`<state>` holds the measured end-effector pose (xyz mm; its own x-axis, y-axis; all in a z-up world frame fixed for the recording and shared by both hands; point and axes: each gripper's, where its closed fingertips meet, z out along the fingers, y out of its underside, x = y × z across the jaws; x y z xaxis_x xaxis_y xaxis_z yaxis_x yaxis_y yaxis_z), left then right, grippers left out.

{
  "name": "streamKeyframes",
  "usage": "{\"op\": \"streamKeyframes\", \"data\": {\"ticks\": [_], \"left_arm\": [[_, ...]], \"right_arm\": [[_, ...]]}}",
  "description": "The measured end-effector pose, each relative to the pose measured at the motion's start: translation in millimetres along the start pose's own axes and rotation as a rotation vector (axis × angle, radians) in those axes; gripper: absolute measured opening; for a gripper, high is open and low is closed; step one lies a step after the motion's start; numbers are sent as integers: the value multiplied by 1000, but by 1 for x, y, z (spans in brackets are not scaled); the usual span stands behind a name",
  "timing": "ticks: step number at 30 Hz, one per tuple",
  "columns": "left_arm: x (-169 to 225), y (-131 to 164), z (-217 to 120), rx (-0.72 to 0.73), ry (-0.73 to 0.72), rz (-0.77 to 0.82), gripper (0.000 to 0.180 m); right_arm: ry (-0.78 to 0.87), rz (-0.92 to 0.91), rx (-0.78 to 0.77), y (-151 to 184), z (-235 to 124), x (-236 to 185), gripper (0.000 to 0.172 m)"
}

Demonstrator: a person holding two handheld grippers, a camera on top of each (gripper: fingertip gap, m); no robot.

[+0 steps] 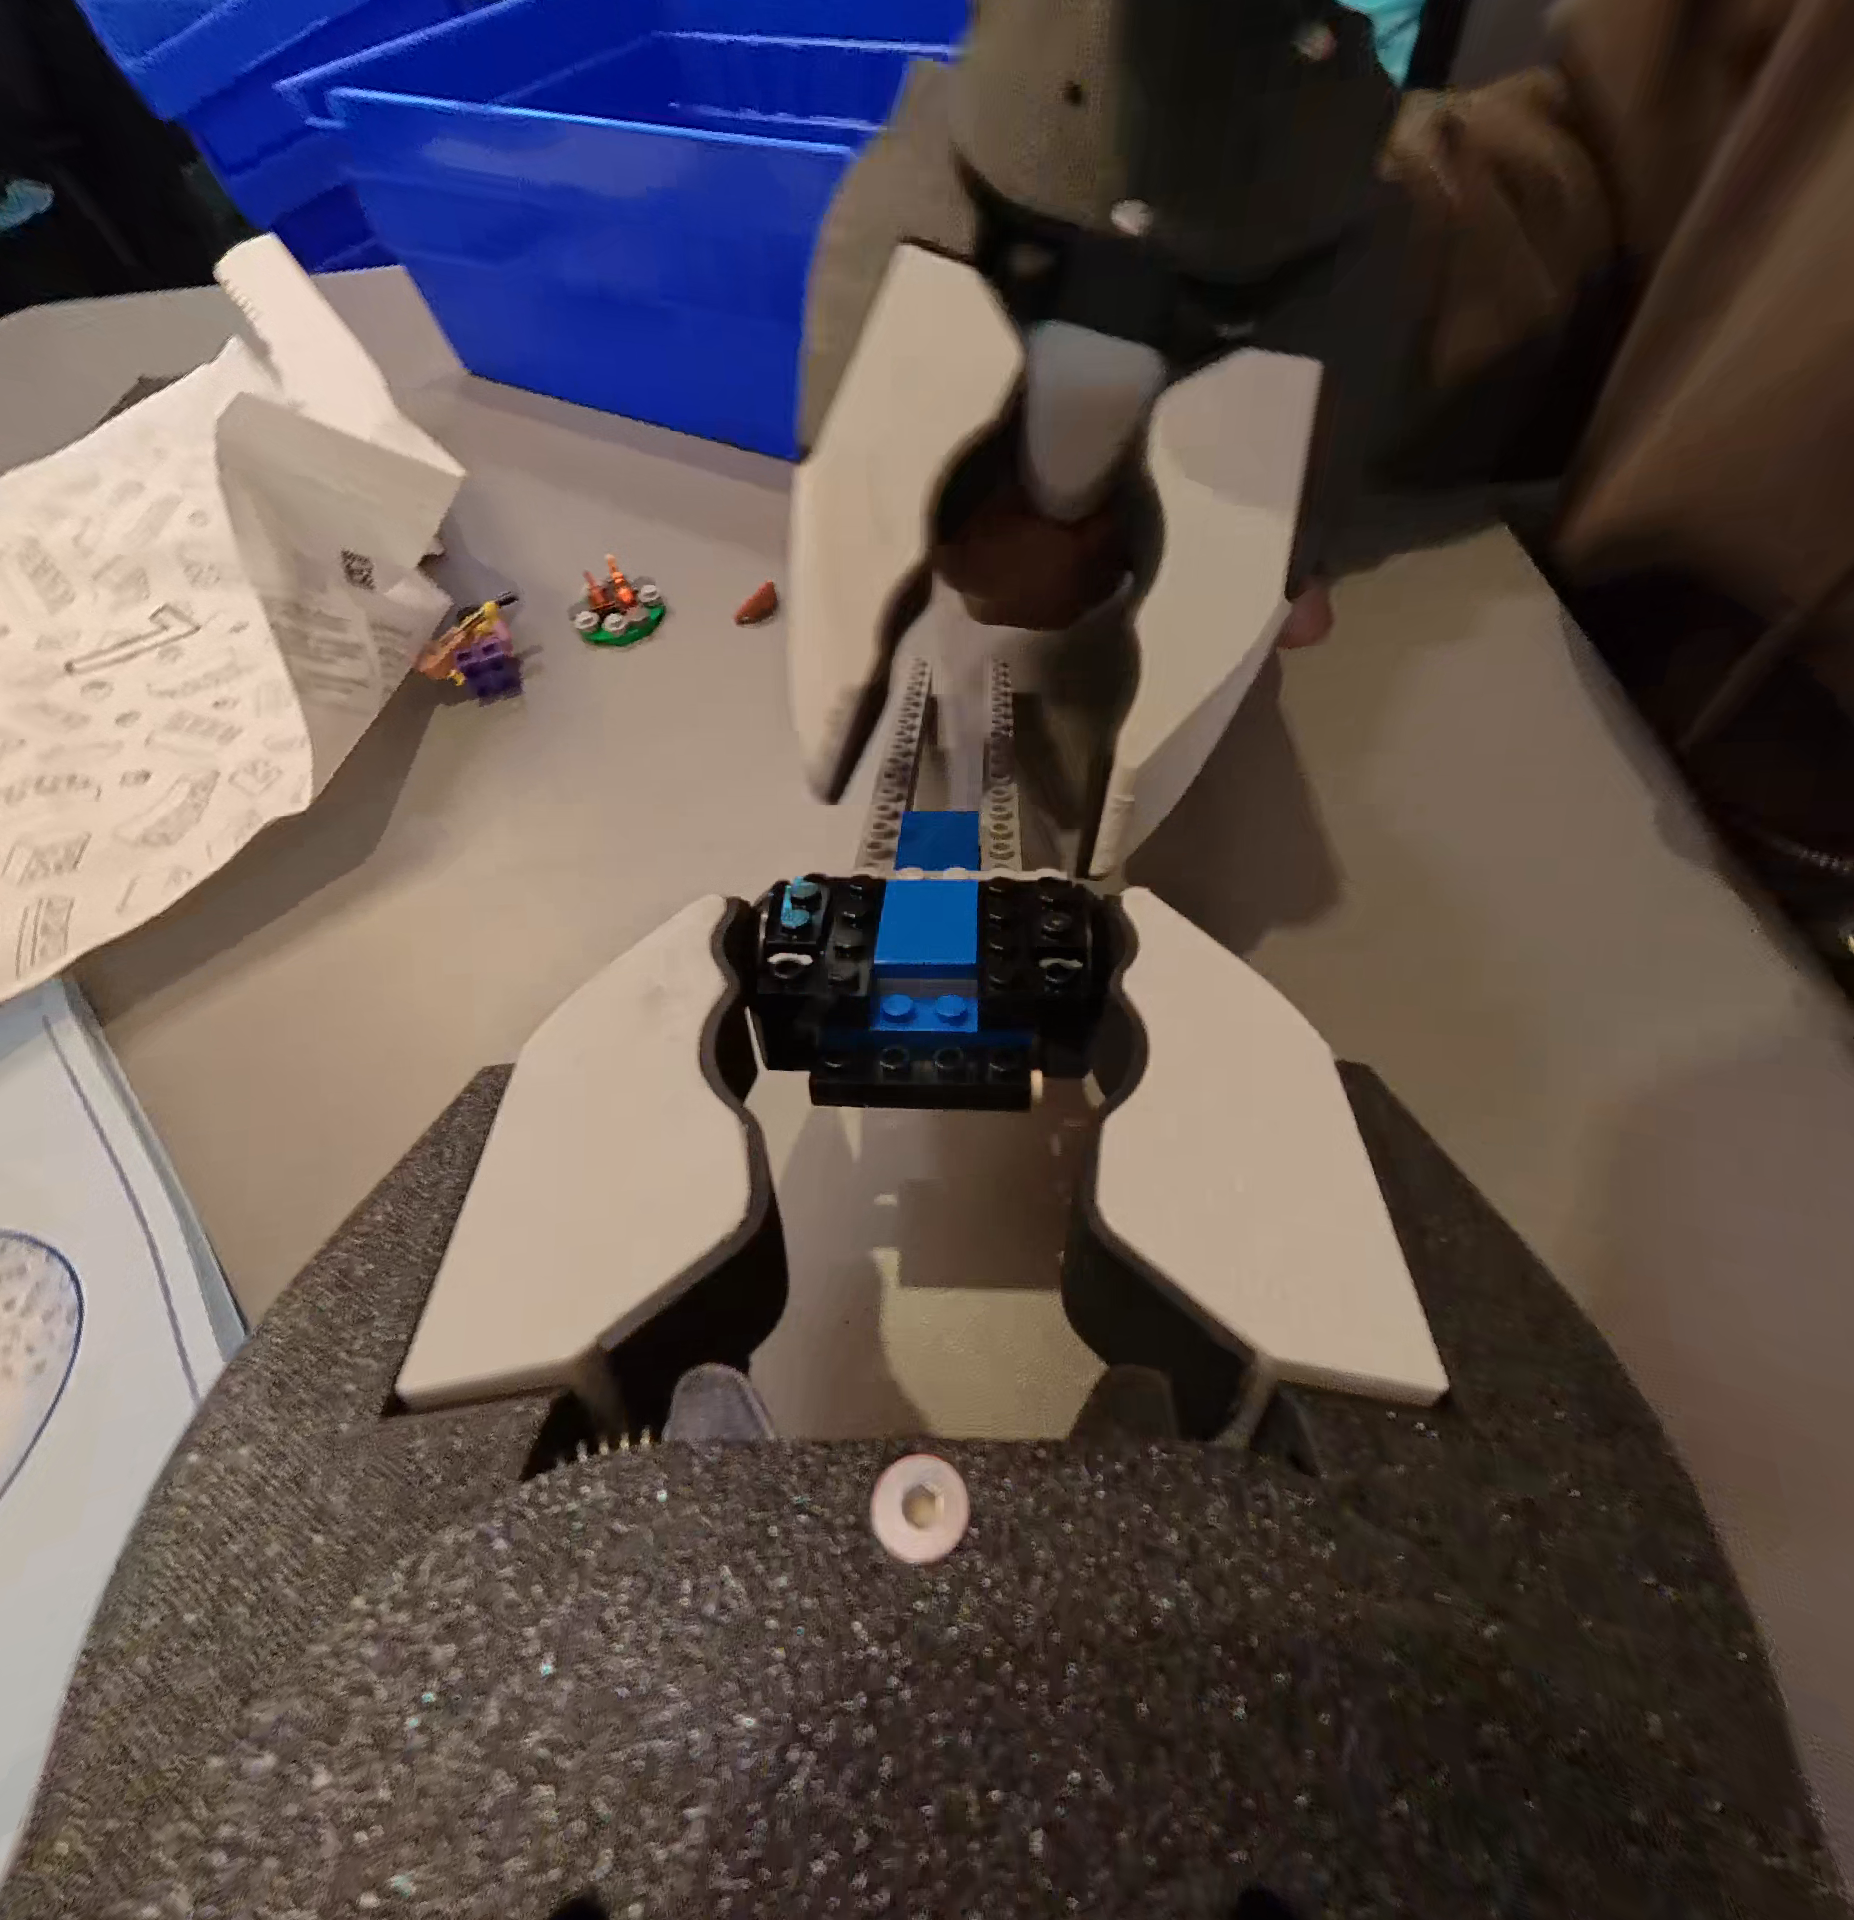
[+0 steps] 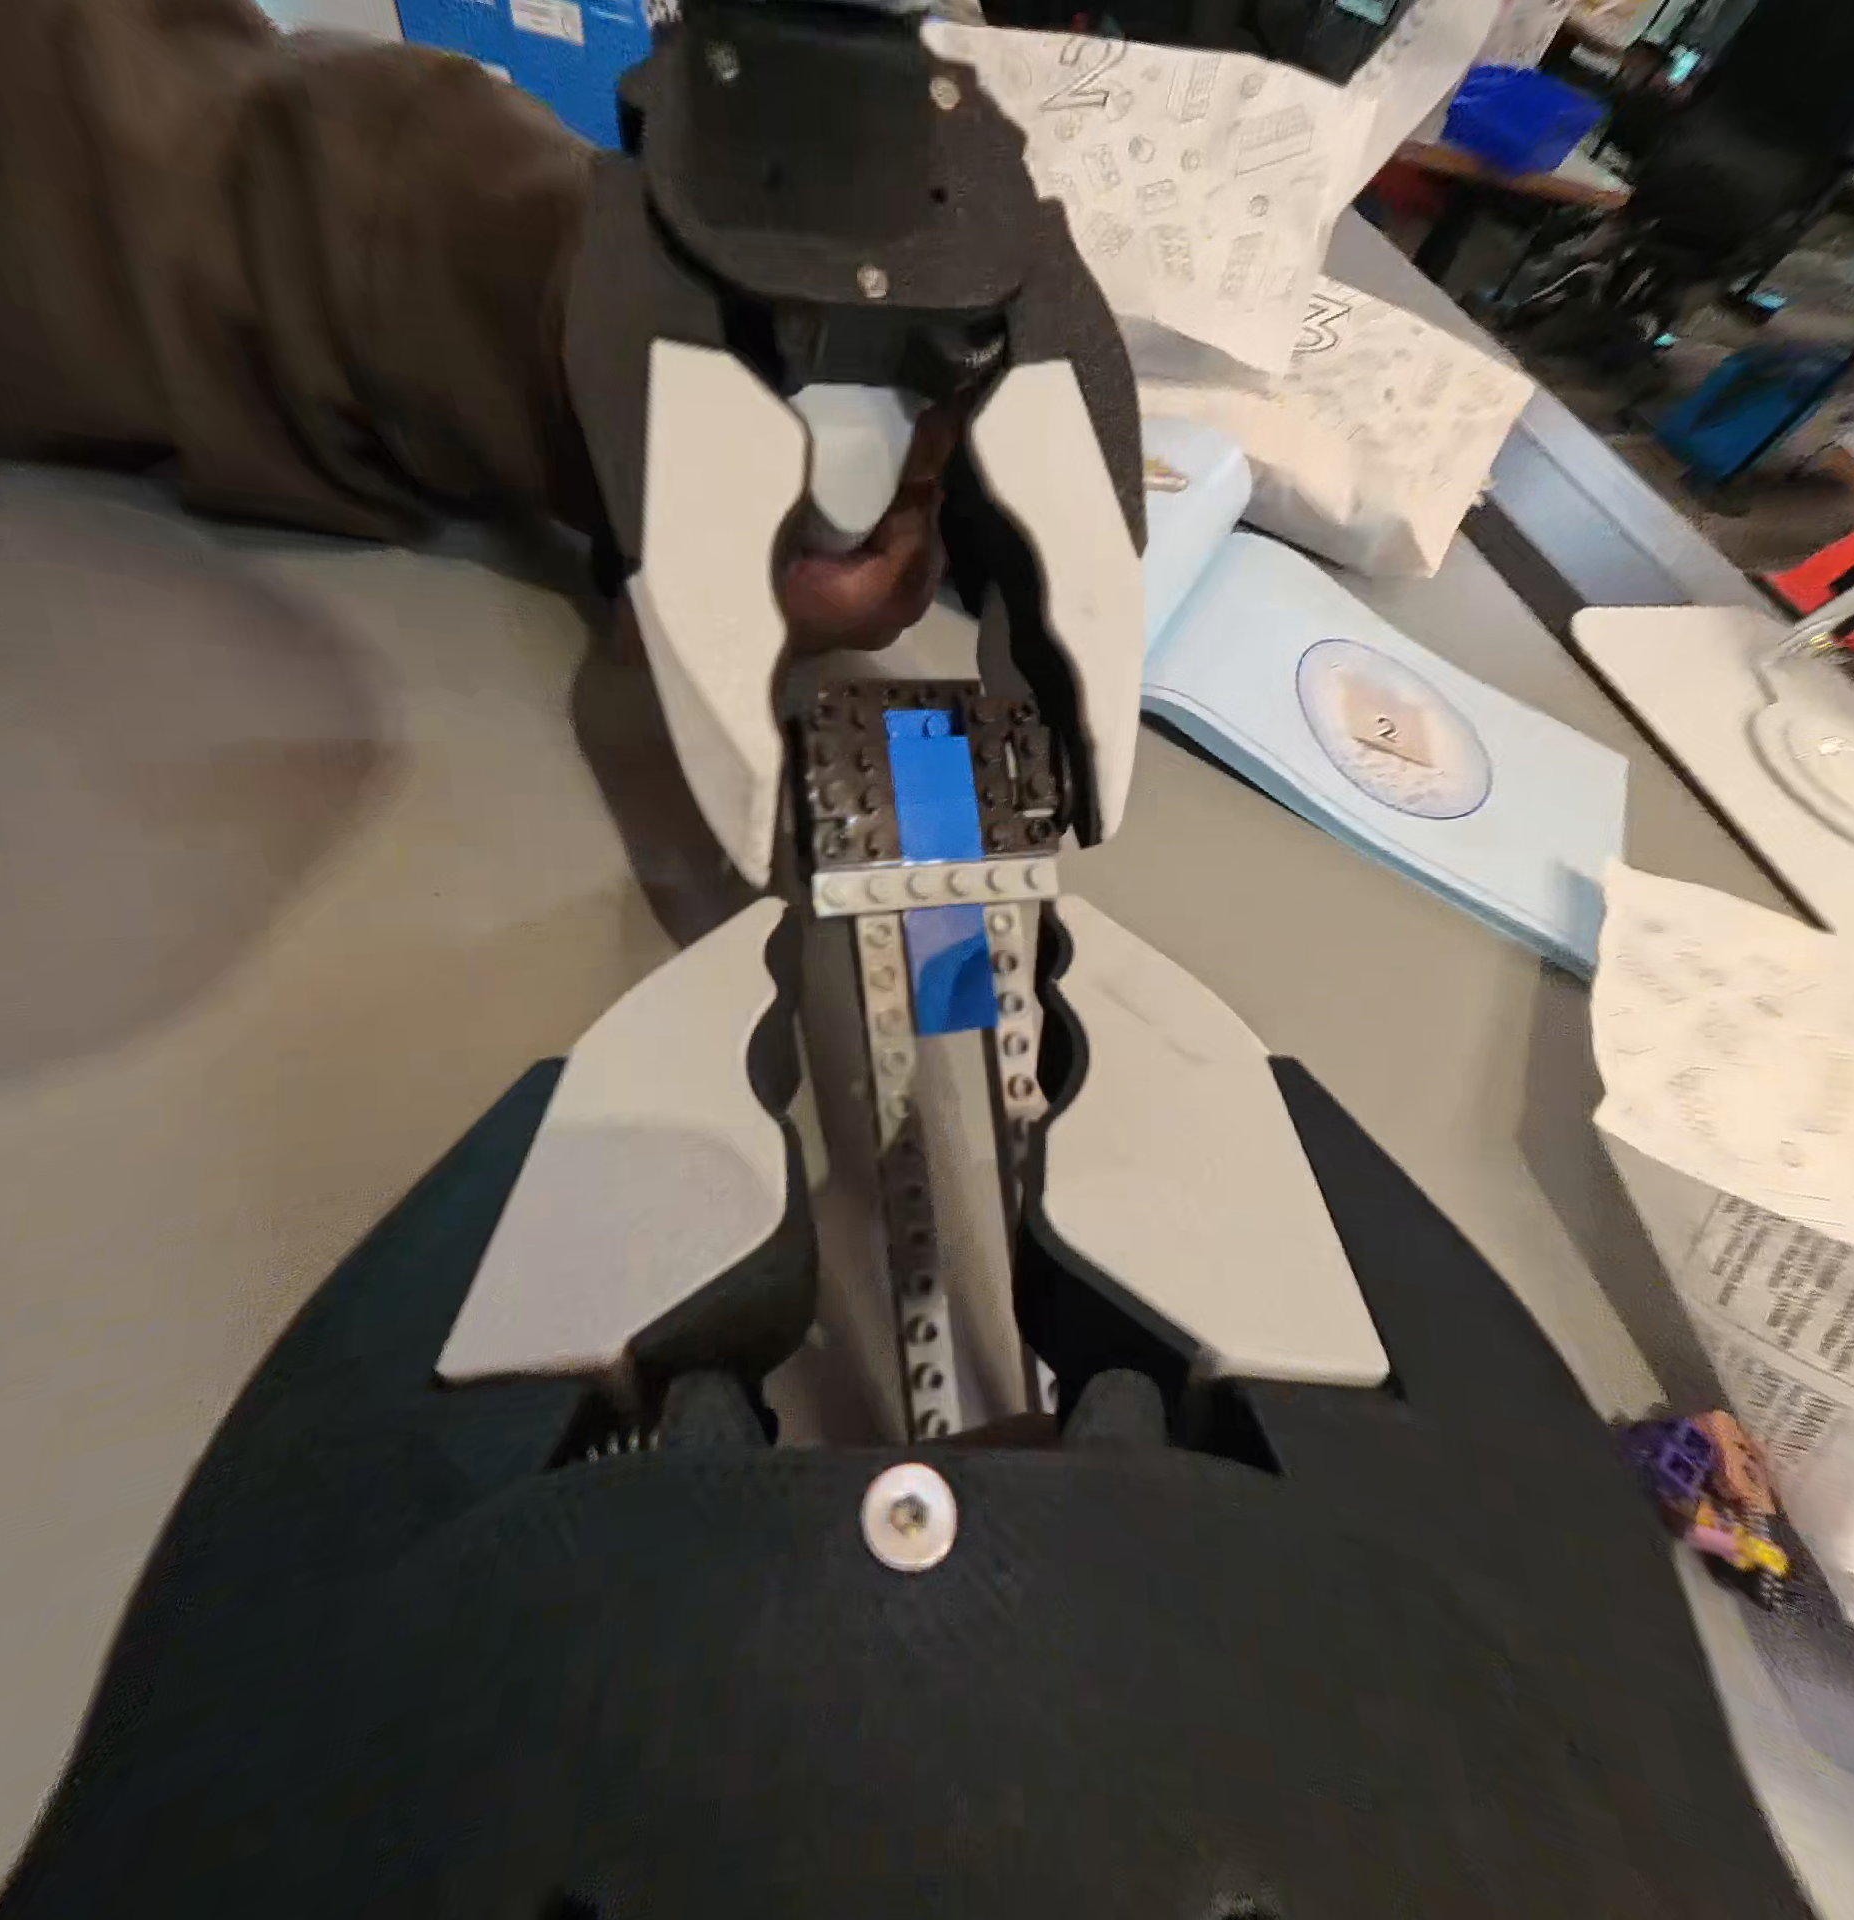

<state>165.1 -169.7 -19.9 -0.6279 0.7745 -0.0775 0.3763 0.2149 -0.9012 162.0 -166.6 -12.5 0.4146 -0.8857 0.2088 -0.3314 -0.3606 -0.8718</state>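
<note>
Fingers of the left gripper (image 1: 918, 971) clamp the black-and-blue brick block (image 1: 928, 966) at one end of a long grey-beamed brick model (image 2: 938, 1039). The right gripper (image 2: 918, 997) straddles the grey beams, its fingers spread and not visibly pressing. Both hang over the desk (image 1: 590, 852). Keeping the left squeeze square should stop the model twisting. Paper bags (image 1: 123, 665) and small brick builds (image 1: 616, 613) lie nearby.

Dim indoor light, prob. overhead; soft shadows, blurry, warped edges.

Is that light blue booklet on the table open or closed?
Closed: the booklet lies flat, cover up, page edges stacked along its side.
</note>
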Motion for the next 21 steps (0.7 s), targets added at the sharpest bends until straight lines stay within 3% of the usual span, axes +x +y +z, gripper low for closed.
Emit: {"op": "streamKeyframes", "data": {"ticks": [6, 21], "left_arm": [[15, 5, 7, -26, 29, 128, 64], [24, 2, 8, -12, 55, 174, 64]], "right_arm": [[-53, -35, -74, 9, 6, -13, 50], [-112, -51, -116, 14, 4, -22, 51]]}}
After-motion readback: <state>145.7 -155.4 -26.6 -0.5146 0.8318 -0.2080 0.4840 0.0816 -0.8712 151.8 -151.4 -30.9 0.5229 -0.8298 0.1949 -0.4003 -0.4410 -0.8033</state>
